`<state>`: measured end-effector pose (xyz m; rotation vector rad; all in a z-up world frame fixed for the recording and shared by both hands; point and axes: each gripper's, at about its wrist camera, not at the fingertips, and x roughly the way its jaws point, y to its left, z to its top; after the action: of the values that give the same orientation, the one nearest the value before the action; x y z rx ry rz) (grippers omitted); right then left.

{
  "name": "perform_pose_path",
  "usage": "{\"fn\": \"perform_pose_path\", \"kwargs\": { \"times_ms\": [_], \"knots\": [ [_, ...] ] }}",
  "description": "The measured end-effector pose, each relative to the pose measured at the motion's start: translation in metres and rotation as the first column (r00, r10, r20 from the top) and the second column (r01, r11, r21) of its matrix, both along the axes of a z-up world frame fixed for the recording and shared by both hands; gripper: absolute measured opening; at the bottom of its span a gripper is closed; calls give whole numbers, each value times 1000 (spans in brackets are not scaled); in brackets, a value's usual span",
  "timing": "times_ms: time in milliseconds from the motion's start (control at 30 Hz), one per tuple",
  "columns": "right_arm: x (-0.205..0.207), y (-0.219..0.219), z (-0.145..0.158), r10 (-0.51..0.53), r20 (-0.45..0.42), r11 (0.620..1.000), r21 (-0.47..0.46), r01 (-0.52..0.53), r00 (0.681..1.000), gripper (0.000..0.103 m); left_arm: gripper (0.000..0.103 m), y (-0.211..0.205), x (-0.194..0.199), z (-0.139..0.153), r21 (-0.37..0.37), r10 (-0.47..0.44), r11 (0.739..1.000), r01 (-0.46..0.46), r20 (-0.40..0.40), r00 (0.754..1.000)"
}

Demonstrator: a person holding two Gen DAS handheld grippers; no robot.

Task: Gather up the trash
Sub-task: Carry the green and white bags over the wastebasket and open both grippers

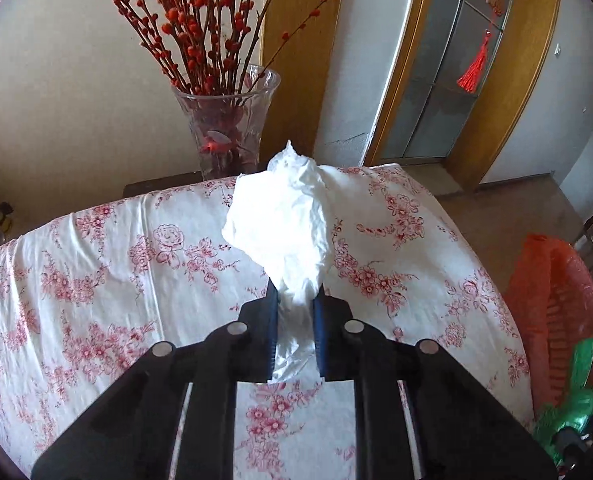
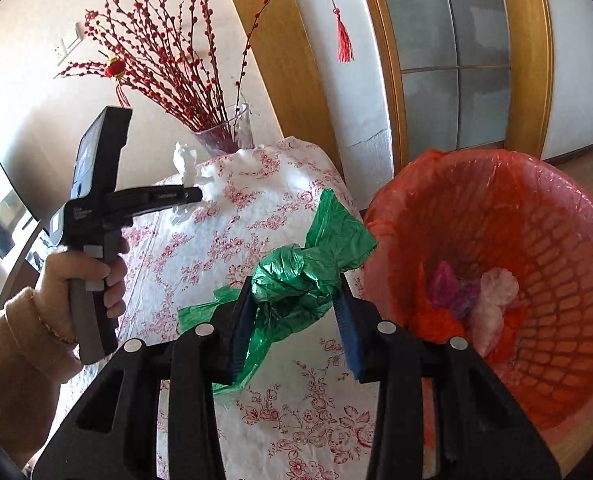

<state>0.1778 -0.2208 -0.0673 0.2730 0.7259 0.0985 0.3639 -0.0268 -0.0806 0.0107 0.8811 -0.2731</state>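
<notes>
Trash: we're gripping the white tissue (image 1: 284, 220) in the left gripper (image 1: 295, 300) jaws, mid-frame above the counter (image 1: 96, 264), and the green bag (image 2: 296, 280) in the right gripper (image 2: 296, 300) jaws. Next, probably dropping both into the orange bin (image 2: 536, 200), frame right.

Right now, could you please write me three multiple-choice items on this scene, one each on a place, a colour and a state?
1. Where does the glass vase stand?
A. at the table's far edge
B. inside the bin
C. on the floor by the door

2. What colour is the plastic bag in the right gripper?
A. blue
B. green
C. yellow

3. How is the white tissue?
A. lying in the bin
B. flat on the tablecloth
C. pinched in the left gripper

Answers: 1 A, it stands behind the floral tablecloth; 2 B, crumpled green film sits between the pads; 3 C, both pads press on its lower end.
</notes>
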Motion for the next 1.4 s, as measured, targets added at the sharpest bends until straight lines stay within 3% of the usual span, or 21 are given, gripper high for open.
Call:
{"fn": "perform_pose_path", "kwargs": {
  "times_ms": [267, 367, 667, 1000, 1400],
  "knots": [
    [-35, -34, 43, -64, 121, 998, -22, 67, 991, 39, 16, -9, -81, 46, -26, -115, 993, 118, 86, 990],
    [-54, -51, 58, -101, 154, 994, -34, 108, 983, 39, 16, -21, -105, 63, -60, -177, 981, 184, 109, 978],
    [-90, -107, 83, -221, 190, 973, -29, 230, 957, 39, 17, -72, -163, 90, -65, -316, 942, 330, 161, 935],
    [-100, -132, 79, -281, 192, 957, -12, 288, 940, 39, 17, -124, -179, 86, -76, -405, 905, 419, 149, 902],
    [-92, -164, 81, -325, 214, 945, 47, 323, 921, 40, 17, -178, -177, 69, -109, -456, 877, 467, 109, 883]
  ]
}}
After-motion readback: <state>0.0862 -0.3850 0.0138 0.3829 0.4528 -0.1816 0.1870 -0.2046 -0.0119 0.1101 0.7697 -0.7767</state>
